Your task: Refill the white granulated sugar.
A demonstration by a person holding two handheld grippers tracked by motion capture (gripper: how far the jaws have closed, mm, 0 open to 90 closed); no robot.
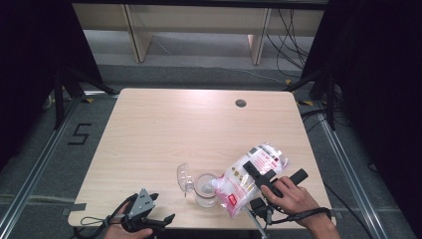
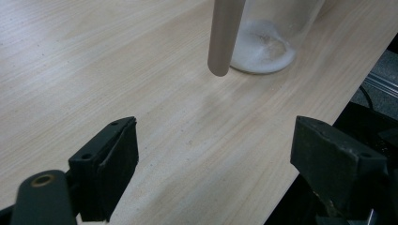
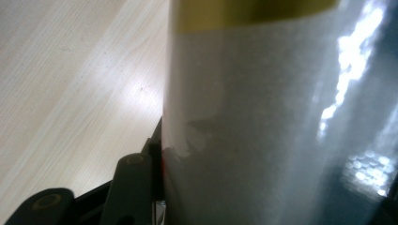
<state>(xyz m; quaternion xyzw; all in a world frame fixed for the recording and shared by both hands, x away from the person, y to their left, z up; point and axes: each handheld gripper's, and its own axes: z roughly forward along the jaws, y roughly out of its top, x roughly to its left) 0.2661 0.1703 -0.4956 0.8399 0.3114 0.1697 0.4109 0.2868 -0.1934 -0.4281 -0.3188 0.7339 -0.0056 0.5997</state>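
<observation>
Jaws of the right gripper (image 1: 260, 175) are clamped across one plastic bag (image 1: 251, 179) of white grains in the high view; the bag's long axis runs from upper right down to lower left, its lower end tipped over the mouth of a single clear jar (image 1: 205, 189) near the table's (image 1: 164, 129) front edge; a clear hinged lid (image 1: 185, 178) stands open at the jar's left; the right hand (image 1: 293, 196) lies palm down on the gripper's body, forearm coming in from the lower right; the left gripper (image 1: 159, 206) rests low at the front left edge, well apart from the jar, its grey plate (image 1: 142, 203) on top, the left hand (image 1: 128, 230) under it.

Left gripper view: two black jaws stand wide apart with bare wood between them; the jar (image 2: 265, 42) stands ahead, a shallow layer of white grains in its bottom; a blurred grey rod (image 2: 224, 35) hangs in front of it.

Right gripper view: the bag (image 3: 263, 126) sits upright against the jaws, pressed close, a yellow band at its top; pale table (image 3: 70, 89) at the left.
</observation>
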